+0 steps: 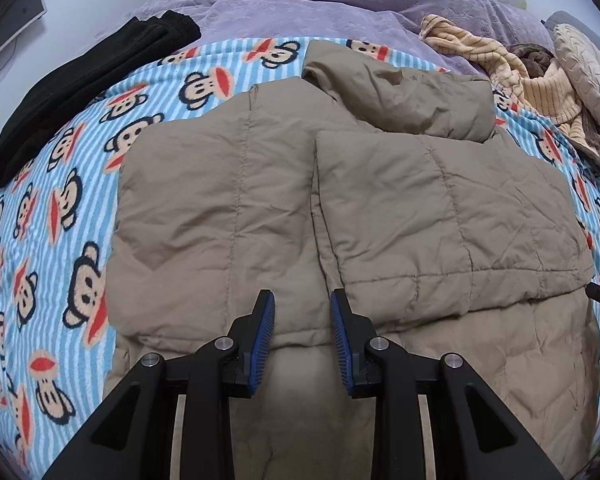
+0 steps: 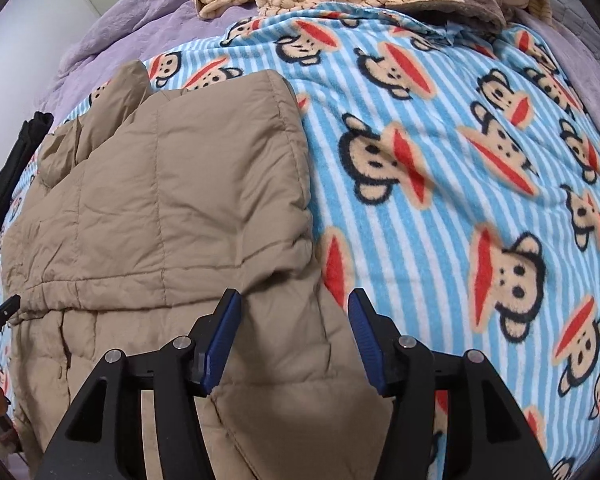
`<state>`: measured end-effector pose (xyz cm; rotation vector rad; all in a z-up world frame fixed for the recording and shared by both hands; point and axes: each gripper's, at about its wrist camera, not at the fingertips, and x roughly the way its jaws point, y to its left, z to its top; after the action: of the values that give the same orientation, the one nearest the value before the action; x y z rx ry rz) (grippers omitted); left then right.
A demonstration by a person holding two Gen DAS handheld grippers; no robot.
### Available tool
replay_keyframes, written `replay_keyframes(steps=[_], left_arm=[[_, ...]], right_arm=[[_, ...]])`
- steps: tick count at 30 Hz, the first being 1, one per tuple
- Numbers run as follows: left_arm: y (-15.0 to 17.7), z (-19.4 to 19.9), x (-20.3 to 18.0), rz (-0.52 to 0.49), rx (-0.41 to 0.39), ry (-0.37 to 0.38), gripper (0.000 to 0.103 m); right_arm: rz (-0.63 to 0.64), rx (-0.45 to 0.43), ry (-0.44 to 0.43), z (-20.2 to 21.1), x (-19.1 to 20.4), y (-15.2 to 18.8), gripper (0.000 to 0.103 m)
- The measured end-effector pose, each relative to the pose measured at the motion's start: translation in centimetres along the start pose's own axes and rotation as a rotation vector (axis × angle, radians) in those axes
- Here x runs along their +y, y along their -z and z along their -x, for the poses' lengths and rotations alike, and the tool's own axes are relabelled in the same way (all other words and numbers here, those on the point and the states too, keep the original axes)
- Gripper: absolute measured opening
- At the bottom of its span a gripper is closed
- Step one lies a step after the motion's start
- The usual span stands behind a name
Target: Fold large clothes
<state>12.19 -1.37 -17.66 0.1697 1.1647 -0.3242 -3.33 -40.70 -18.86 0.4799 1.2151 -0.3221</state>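
1. The tan quilted puffer jacket lies flat on the monkey-print striped blanket covering the bed, both sleeves folded in over its body.
2. The left claw hangs over the jacket's middle, just in front of the two sleeve cuffs; its jaws stand apart and hold nothing.
3. The right claw stands wide open and empty above the jacket's right edge, its left finger over the fabric, its right finger over the blanket.
4. Far ahead and left of the left claw lies a black folded garment.
5. Ahead and right sit striped cream clothes on the purple quilt.
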Motion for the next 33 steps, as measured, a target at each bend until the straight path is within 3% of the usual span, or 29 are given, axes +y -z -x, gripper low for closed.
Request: replay_keyframes(steps=[13,14,15,16,18,25,29,33], left_arm=[[5.3,3.8,-0.7,0.058,0.093,0.02,0.033],[5.5,4.1,-0.8,0.065,0.1,0.023,0.043],[5.8,4.5,-0.7,0.075,0.105,0.021,0.084],[6.1,5.0,-0.7,0.094,0.097,0.011,0.103],[6.6,6.3,-0.7,0.112,0.066,0.015,0.103],[7.6,8.2,-1.8,0.092,0.103,-0.046,0.103],[8.5,9.5,-3.1,0.046,0.117,-0.093,0.103],[9.7,10.6,-3.5,0.063,0.142,-0.091,0.103]], right_arm=[[-0.081,0.113,-0.094,3.0,0.1,4.6,0.063],[-0.081,0.119,-0.1,3.3,0.2,4.8,0.063],[-0.081,0.123,-0.104,3.5,0.3,5.0,0.063],[-0.081,0.13,-0.109,3.8,0.4,5.2,0.063],[-0.086,0.14,-0.119,4.3,0.5,5.7,0.063],[-0.094,0.184,-0.158,6.2,0.6,7.1,0.063],[-0.079,0.193,-0.188,7.5,0.9,8.0,0.078],[-0.071,0.206,-0.21,8.3,1.1,8.7,0.08]])
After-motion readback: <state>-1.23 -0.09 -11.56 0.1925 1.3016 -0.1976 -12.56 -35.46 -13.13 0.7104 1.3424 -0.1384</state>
